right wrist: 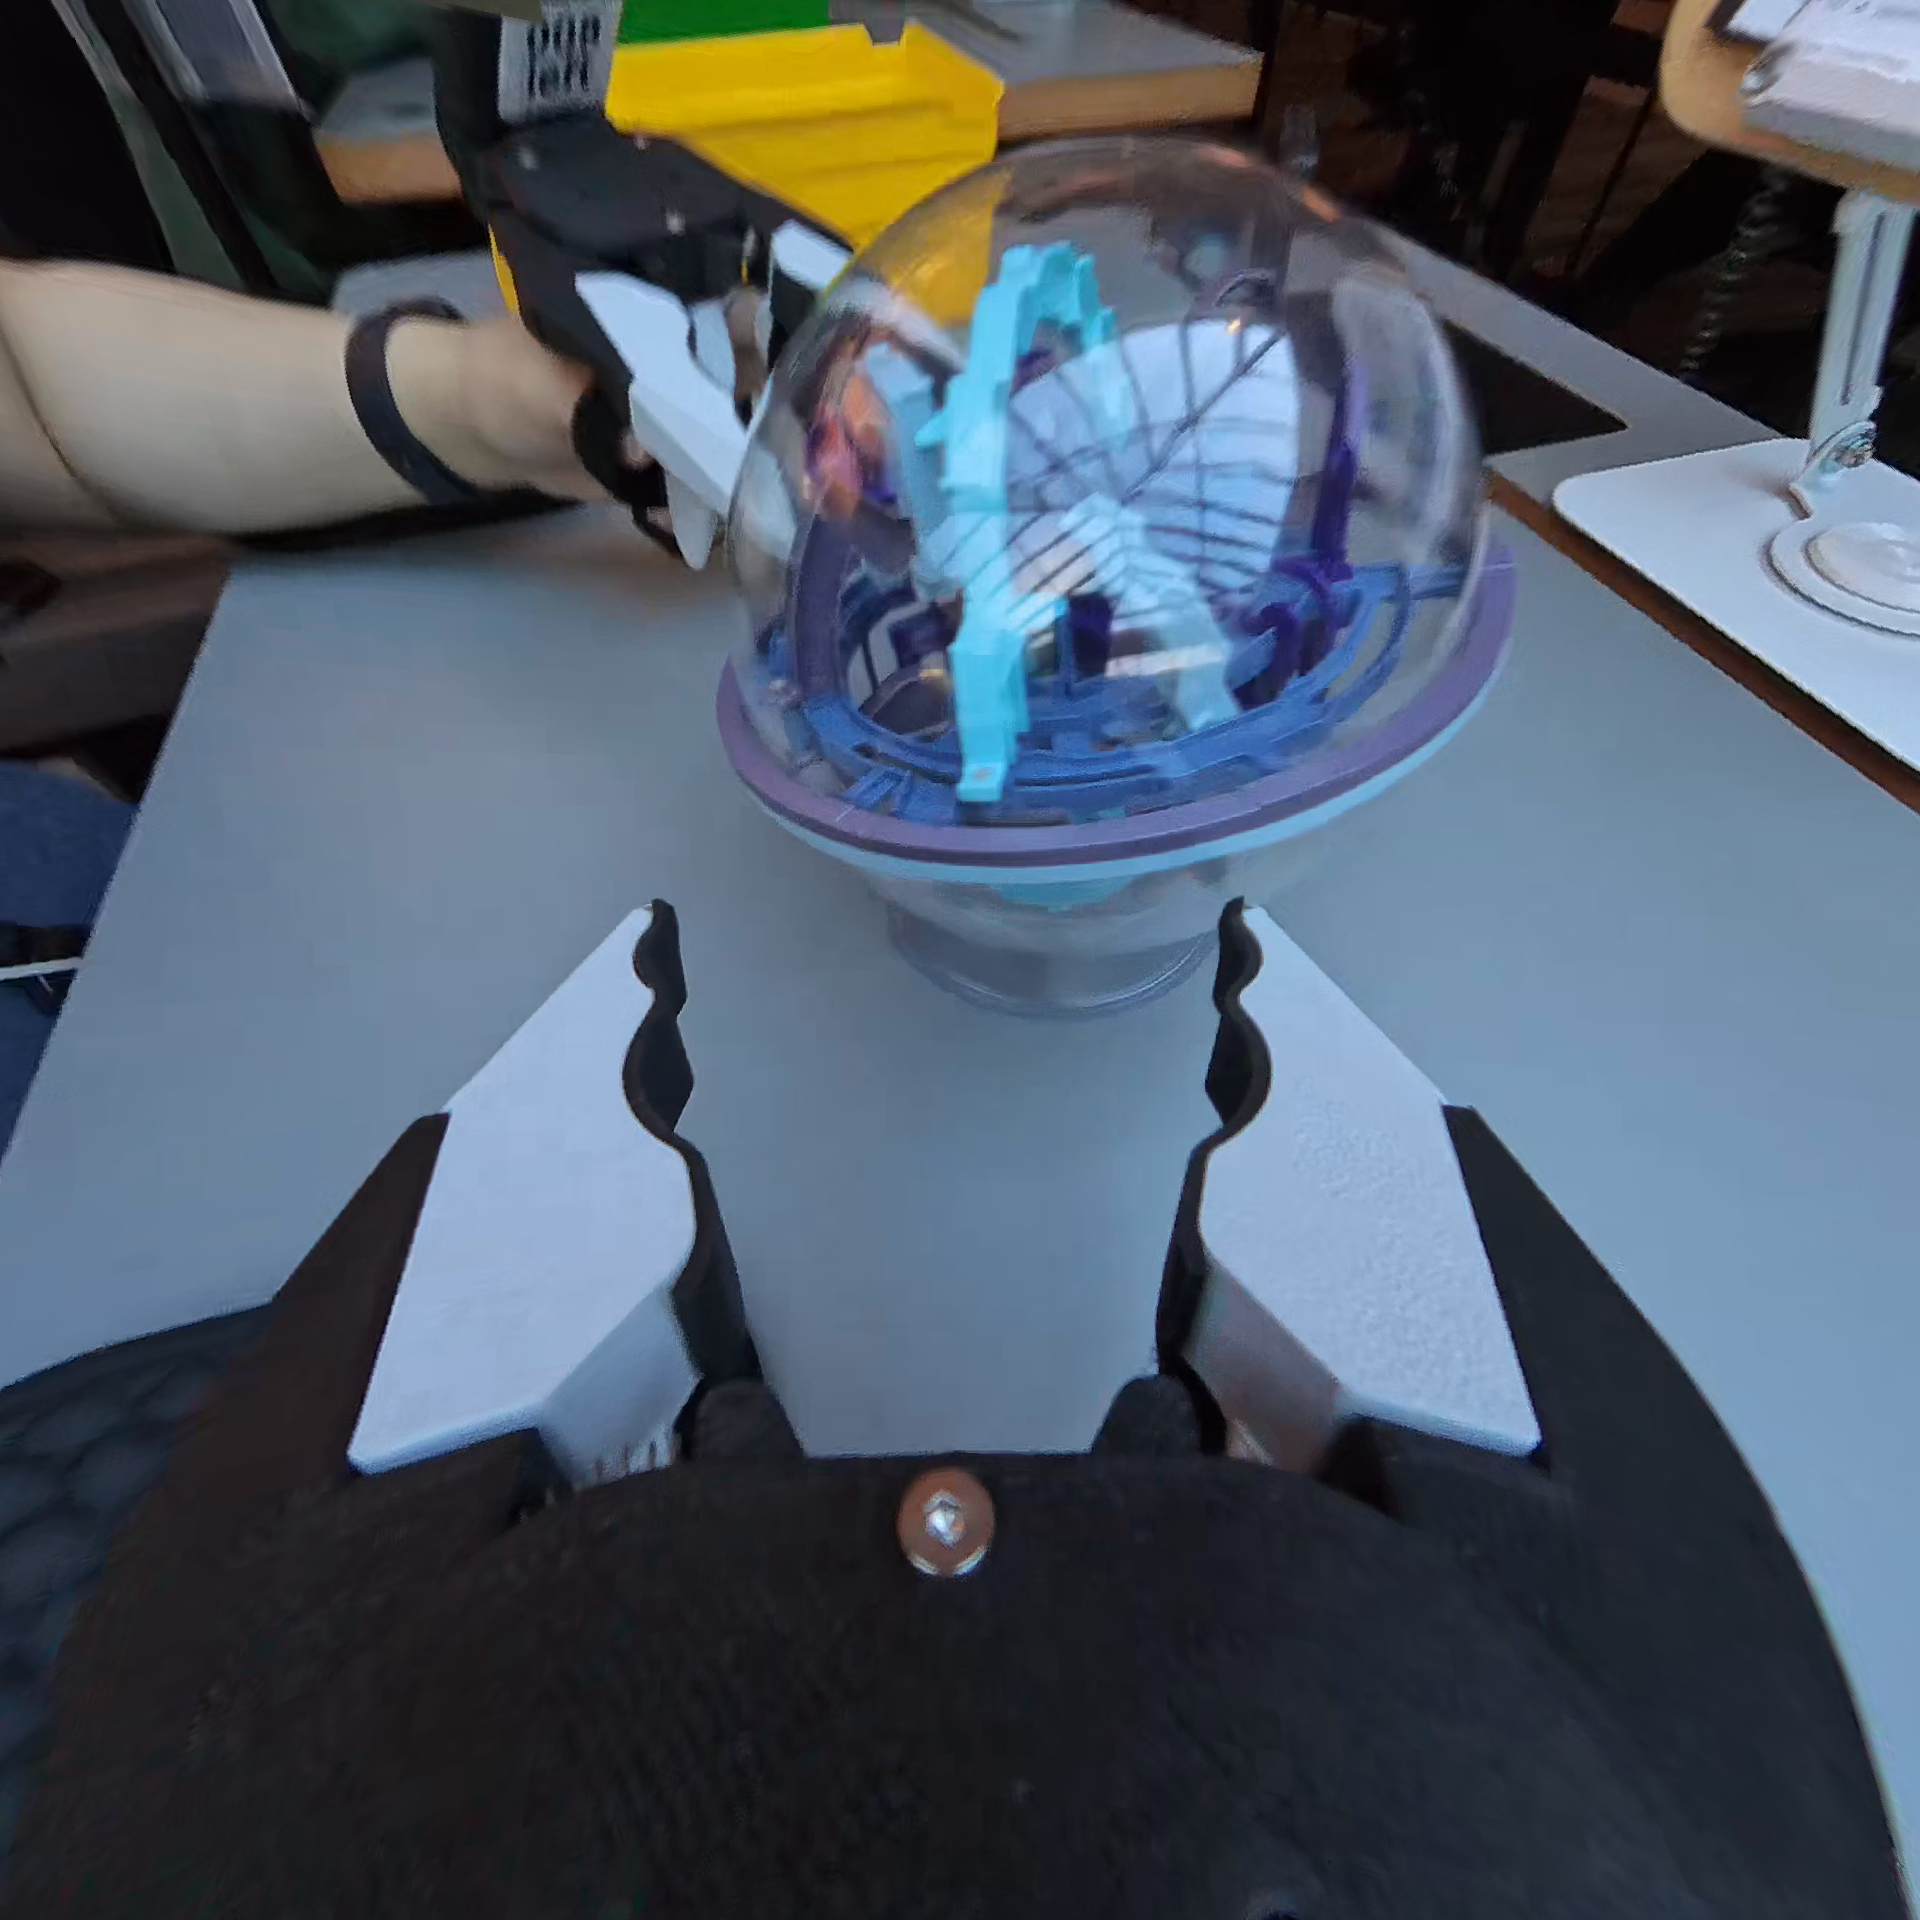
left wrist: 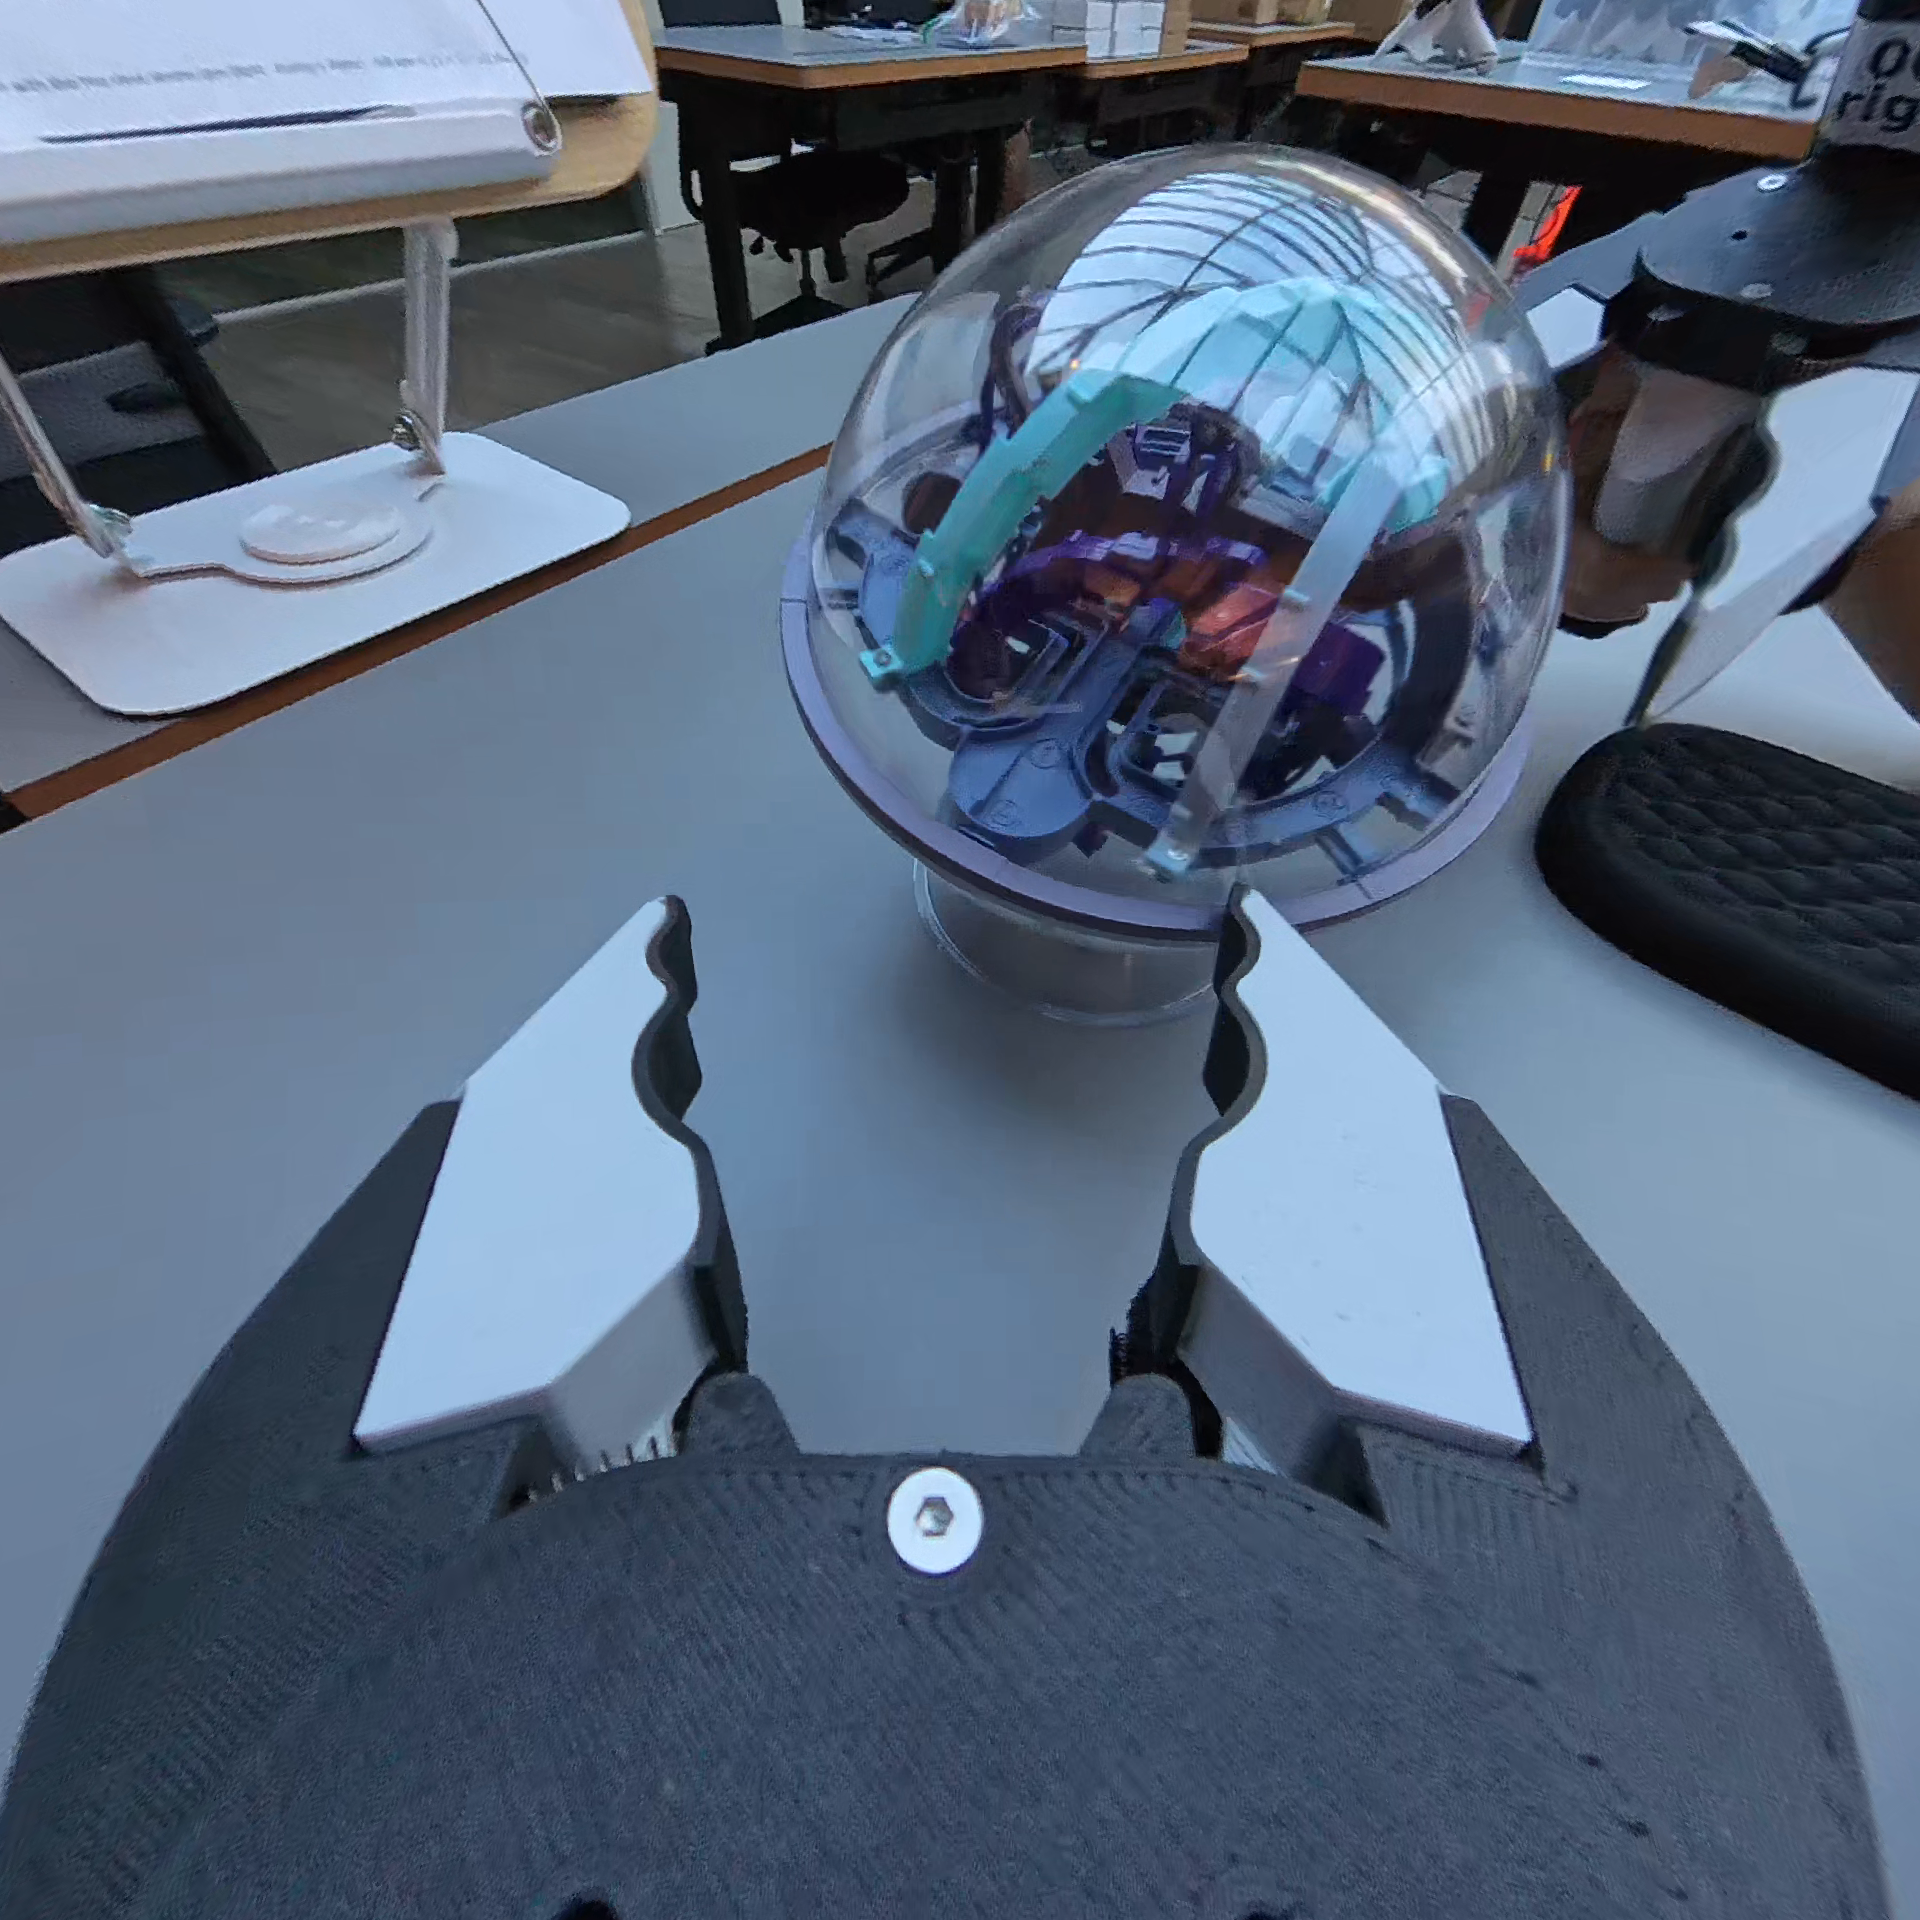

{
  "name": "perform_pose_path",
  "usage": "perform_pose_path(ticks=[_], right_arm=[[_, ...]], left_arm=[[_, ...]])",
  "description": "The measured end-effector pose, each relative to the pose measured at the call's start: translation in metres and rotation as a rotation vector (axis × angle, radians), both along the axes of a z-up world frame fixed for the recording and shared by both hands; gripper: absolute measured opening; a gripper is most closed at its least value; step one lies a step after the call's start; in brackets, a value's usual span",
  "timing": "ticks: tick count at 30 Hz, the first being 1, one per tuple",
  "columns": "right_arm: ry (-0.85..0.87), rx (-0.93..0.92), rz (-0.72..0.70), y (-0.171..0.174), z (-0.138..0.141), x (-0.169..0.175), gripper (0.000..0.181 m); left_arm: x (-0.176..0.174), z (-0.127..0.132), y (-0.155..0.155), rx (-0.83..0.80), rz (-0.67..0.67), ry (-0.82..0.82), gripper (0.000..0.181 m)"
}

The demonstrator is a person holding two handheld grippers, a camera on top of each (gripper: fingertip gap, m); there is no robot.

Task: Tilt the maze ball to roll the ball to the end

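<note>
The grey worktop [left wrist: 436,935] carries the maze ball [left wrist: 1174,540], a clear globe with teal, blue and purple tracks inside, seated on a clear round stand [left wrist: 1060,966] and tipped to one side in the left wrist view. Beside it lies a black padded mat [left wrist: 1745,894]. A white flat base [left wrist: 312,561] sits on the neighbouring desk. The left tool [left wrist: 951,925] stands wide and holds nothing, just short of the stand. The right tool [right wrist: 940,925] is likewise wide and empty, near the globe. The small ball inside cannot be made out.

White stand [left wrist: 312,561] (left), black pad [left wrist: 1745,883], yellow bin [right wrist: 821,125].
</note>
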State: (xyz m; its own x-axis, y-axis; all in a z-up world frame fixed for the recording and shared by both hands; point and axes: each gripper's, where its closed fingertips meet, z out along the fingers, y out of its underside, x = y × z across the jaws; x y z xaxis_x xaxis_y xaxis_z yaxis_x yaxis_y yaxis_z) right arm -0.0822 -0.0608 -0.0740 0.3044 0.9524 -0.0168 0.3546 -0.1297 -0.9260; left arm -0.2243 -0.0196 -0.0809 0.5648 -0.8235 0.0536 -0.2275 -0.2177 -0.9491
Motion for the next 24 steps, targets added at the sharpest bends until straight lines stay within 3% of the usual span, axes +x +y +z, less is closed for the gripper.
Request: perform_pose_path(ticks=[3,9,13,18,21,24], right_arm=[[0.122,0.003,-0.051,0.015,0.015,0.003,0.115],[0.119,0.062,-0.046,0.027,0.008,-0.012,0.138],[0.133,0.064,-0.003,0.026,0.007,-0.024,0.137],[0.021,0.095,-0.010,0.027,-0.009,-0.021,0.131],[-0.023,0.074,-0.006,0.028,-0.015,-0.015,0.113],[-0.026,0.089,-0.004,0.034,-0.014,-0.012,0.112]], left_arm=[[0.011,0.002,-0.013,-0.059,-0.088,-0.072,0.106],[0.031,0.002,-0.022,-0.044,-0.188,-0.106,0.124],[0.042,-0.009,-0.018,0.000,-0.221,-0.020,0.126],[0.048,-0.018,-0.013,0.008,-0.256,0.019,0.122],[0.049,-0.015,-0.013,0.016,-0.290,0.001,0.123],[0.049,-0.016,-0.013,0.005,-0.313,0.005,0.122]])
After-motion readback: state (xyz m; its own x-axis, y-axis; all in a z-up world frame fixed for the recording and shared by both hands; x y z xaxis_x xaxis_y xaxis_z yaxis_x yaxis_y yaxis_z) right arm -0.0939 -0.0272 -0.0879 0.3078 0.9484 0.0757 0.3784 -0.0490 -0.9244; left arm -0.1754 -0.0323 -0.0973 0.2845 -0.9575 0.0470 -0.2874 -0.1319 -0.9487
